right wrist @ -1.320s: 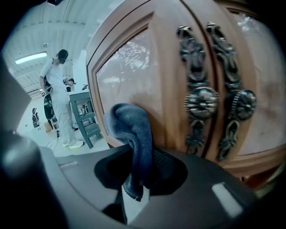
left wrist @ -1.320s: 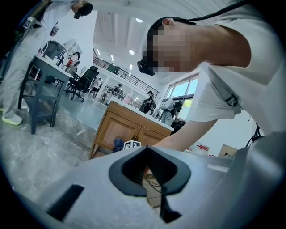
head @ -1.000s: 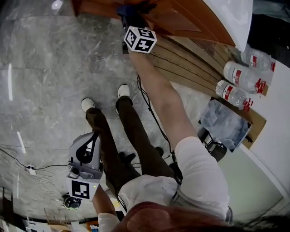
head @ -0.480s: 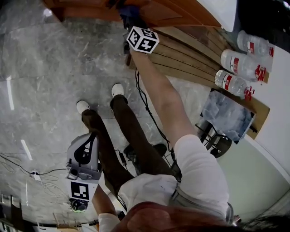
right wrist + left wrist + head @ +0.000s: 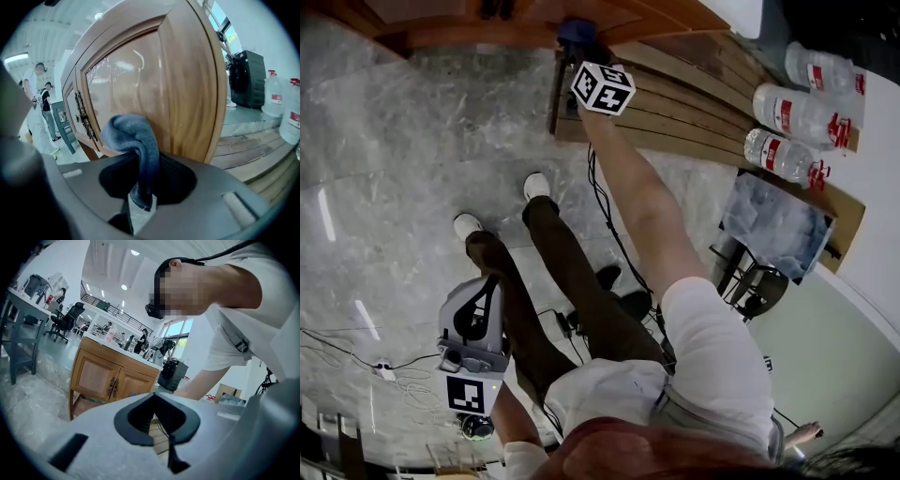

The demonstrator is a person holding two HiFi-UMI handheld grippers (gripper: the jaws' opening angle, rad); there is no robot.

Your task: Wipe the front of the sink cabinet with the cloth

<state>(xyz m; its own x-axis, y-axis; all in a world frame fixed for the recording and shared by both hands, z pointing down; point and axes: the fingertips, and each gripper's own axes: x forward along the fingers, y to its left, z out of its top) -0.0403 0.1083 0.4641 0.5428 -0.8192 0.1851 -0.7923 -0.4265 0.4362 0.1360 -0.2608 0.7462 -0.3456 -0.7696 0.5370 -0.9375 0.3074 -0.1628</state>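
Two tools: right tool (image 5: 140,204) clamped on the blue cloth (image 5: 132,138), held against the sink cabinet's near door (image 5: 159,79) (wipe looks partway, far door likely left), left tool (image 5: 161,446) closed, empty, idle.

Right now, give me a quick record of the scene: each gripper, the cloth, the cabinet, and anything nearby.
Right gripper: shut on the blue cloth
Cloth position: bunched at the lower part of the cabinet door, seemingly touching it
Left gripper: shut, empty, held low by the person's leg, away from the cabinet
Nearby: water bottles on wooden slats
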